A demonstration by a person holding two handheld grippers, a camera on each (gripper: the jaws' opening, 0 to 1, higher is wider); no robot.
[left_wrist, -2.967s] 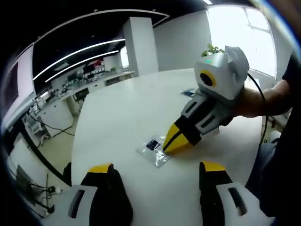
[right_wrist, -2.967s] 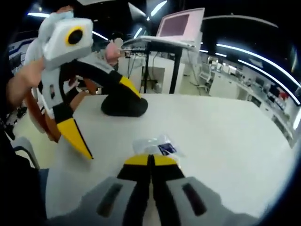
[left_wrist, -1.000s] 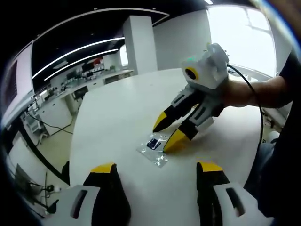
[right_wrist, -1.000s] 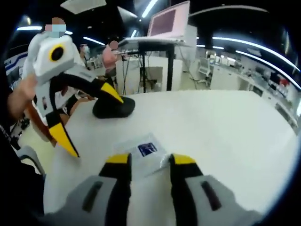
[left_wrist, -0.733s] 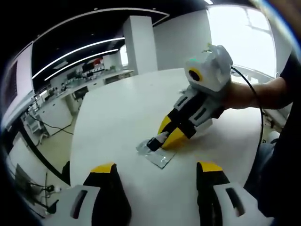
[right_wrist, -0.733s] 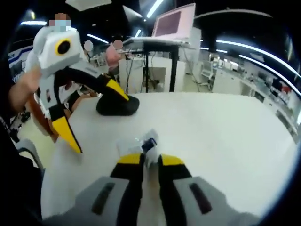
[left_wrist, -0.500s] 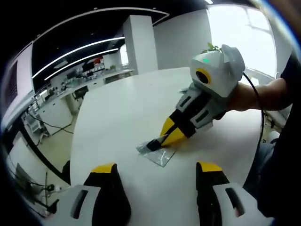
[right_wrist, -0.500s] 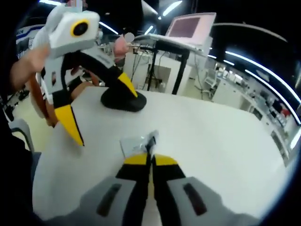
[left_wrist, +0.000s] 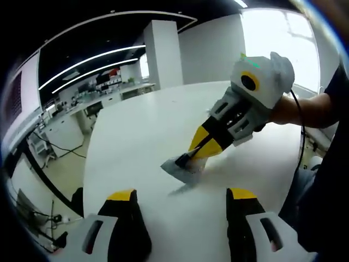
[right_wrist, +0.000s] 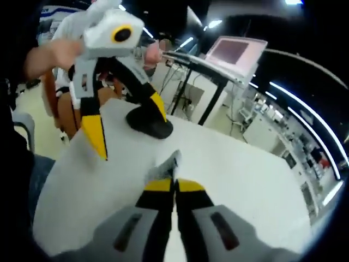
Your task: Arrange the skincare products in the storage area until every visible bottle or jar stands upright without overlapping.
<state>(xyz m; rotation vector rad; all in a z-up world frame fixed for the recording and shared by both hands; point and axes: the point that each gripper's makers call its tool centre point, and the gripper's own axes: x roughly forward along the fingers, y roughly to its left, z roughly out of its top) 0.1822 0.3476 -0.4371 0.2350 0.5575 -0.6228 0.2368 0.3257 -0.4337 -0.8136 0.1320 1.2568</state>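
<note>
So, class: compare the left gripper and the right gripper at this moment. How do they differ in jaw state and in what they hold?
The left gripper has its jaws spread wide apart, while the right gripper has its jaws pressed together. The left gripper holds nothing, whereas the right gripper pinches a small clear packet, which hangs just above the white table. Both have yellow-tipped black jaws on grey bodies, and each is held by a person's hand.
</note>
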